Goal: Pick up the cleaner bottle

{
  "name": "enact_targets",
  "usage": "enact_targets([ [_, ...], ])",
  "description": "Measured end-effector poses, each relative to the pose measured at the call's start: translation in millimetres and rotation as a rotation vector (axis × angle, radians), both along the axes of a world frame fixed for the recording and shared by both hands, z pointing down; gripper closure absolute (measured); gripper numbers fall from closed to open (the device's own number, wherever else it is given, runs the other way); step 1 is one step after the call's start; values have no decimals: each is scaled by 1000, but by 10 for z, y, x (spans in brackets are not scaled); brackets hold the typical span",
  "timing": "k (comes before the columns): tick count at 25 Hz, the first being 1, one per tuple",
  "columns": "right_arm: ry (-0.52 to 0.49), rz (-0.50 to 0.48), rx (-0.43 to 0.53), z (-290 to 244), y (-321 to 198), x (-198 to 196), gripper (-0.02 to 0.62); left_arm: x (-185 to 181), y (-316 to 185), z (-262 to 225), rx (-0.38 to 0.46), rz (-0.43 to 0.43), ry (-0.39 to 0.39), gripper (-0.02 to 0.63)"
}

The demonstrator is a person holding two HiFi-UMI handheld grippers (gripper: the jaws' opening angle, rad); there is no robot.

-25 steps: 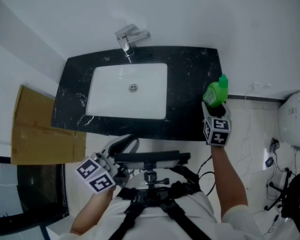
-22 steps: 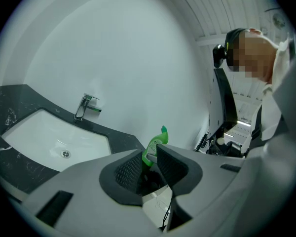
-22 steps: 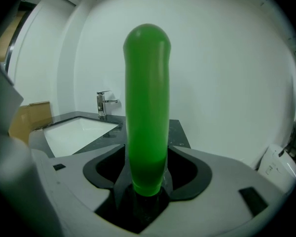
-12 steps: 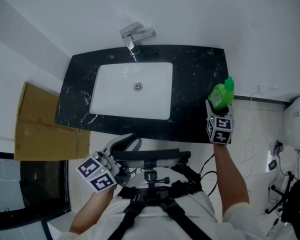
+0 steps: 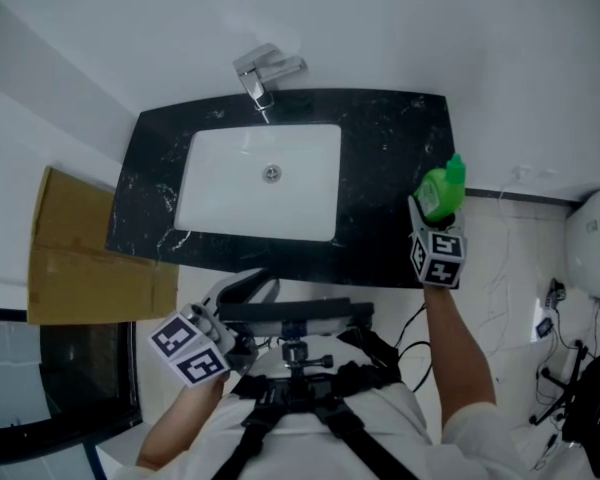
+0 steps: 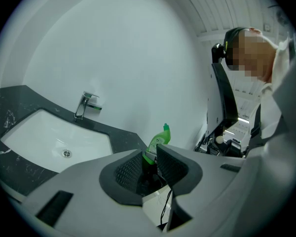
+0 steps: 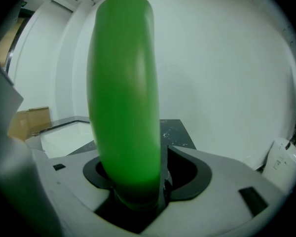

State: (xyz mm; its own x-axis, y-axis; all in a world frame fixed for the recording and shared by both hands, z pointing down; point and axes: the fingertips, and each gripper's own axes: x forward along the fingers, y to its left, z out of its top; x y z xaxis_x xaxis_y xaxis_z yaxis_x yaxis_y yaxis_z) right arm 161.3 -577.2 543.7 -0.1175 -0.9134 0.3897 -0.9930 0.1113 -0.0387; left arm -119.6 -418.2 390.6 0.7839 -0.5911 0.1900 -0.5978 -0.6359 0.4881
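Black marble tabletop (image 5: 380, 158) with a white sink (image 5: 300, 203) sunk into it, faucet (image 5: 267, 72) at the basin's 12 o'clock, plain white wall behind. The green cleaner bottle (image 5: 441, 190) sits at the tabletop's 3 o'clock edge, neck up. The right tongs (image 5: 432, 218) are clamped on its lower body, a jaw pressed against each side, so the right gripper view is pretty much all green. The right forearm stretches straight out from the body, coming up from 5 o'clock, with the tongs tipped slightly down. Can't tell if the bottle's base touches the tabletop. The left tongs (image 5: 242, 290) are tucked in close to the chest at 7 o'clock. Their jaws stand apart with nothing between them, aimed at the tabletop's front edge. Cardboard (image 5: 80, 258) lies off the tabletop at 9 o'clock.
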Motion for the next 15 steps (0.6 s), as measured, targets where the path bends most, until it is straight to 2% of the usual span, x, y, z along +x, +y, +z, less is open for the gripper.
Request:
enact_targets([
  [15, -14, -24, 17, -34, -10, -21, 327, 159, 2, 34, -13, 29, -11, 514],
])
